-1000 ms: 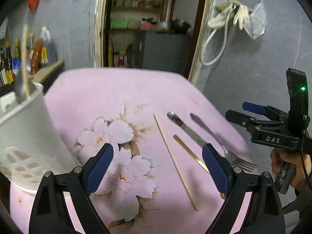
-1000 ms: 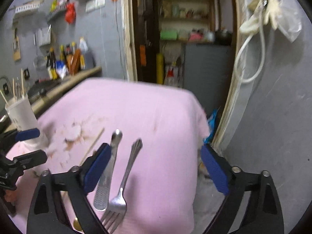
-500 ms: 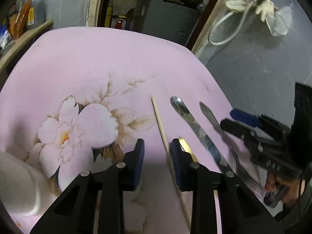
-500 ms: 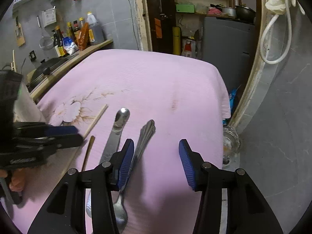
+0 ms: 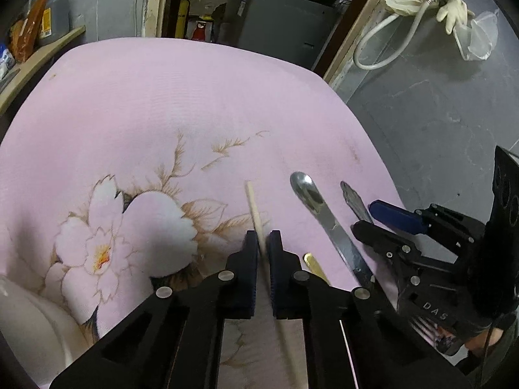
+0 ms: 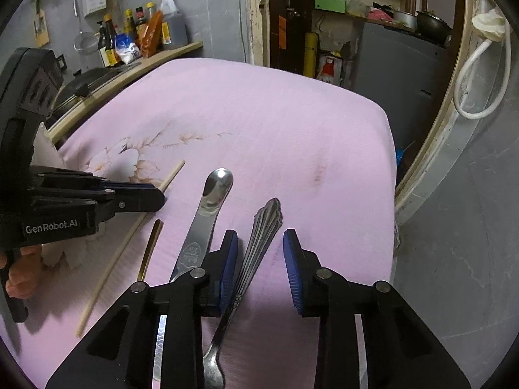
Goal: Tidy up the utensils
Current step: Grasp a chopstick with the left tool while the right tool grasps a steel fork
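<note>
The left gripper (image 5: 262,243) is clenched on a pale wooden chopstick (image 5: 253,204), its dark-blue pads pressed against the stick from both sides while the stick's far tip pokes out beyond them and the rest runs back under the black frame. In the right wrist view the same gripper (image 6: 160,194) comes in from the left, held by a hand (image 6: 19,272) at the near left edge, and the chopstick (image 6: 129,236) lies as a long diagonal on the surface.

The right gripper (image 6: 259,253) is closing, its blue pads straddling the ornate handle of a silver metal fork (image 6: 259,236). The left pad sits just beside the handle and the right pad stands apart from it, so the fork is between the jaws but not yet pinched. The fork's tines point toward the near edge, under the gripper frame.

All the utensils lie on a surface covered by a pink cloth with a white flower print (image 5: 194,103). Left of the fork lies a silver metal spoon-ended utensil with a flat handle (image 6: 207,214), its bowl toward the far side. Between it and the chopstick rests a thin gold-coloured stick (image 6: 150,246).

At the near left corner of the left wrist view a white plastic container (image 5: 26,317) shows partly, standing on the cloth. Sauce bottles (image 6: 136,35) stand on a shelf at the far left.
</note>
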Motion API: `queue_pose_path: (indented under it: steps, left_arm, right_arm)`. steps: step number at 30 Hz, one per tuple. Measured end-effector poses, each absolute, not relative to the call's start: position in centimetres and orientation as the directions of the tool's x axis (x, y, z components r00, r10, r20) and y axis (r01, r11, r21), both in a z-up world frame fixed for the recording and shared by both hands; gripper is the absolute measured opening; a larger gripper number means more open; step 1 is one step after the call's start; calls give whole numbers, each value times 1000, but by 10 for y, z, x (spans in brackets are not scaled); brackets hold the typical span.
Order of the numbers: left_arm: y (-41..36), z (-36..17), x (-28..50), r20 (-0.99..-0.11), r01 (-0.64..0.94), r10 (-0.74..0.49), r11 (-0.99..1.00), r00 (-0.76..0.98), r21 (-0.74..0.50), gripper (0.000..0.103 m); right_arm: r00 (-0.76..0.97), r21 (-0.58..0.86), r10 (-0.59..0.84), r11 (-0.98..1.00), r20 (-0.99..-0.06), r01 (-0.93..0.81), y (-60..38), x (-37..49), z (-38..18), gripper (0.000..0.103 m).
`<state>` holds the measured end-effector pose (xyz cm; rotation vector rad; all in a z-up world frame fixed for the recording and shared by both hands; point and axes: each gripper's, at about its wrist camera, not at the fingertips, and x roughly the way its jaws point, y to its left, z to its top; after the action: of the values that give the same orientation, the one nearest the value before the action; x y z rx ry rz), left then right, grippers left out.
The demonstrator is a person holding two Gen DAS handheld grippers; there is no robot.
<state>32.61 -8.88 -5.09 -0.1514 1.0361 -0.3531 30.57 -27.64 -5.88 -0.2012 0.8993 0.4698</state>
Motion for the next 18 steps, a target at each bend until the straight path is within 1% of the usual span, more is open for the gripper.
queue_pose_path:
  steps: [5, 8, 10, 12, 15, 18]
  left_arm:
    - [-86, -53, 318, -819, 222, -348, 936, 456, -274, 3]
    - [-89, -54, 319, -830, 221, -337, 939, 444, -263, 3]
    - [-93, -53, 320, -837, 224, -323, 943, 442, -246, 3]
    - [-98, -54, 320, -835, 223, -316, 945, 450, -238, 3]
    - [-99, -53, 316, -814, 221, -350, 935, 464, -276, 2]
    - [-94, -44, 306, -767, 240, -379, 925, 517, -295, 2]
  right_arm:
    - [512, -25, 258, 876, -819, -481, -268, 304, -60, 27]
    - [495, -4, 259, 883, -830, -469, -268, 310, -60, 27]
    - [504, -14, 250, 887, -827, -462, -268, 308, -60, 24]
    - [521, -25, 238, 894, -820, -448, -268, 306, -60, 16]
    - [524, -8, 242, 904, -816, -428, -269, 306, -58, 13]
    - [535, 21, 267, 907, -802, -421, -272, 302, -57, 12]
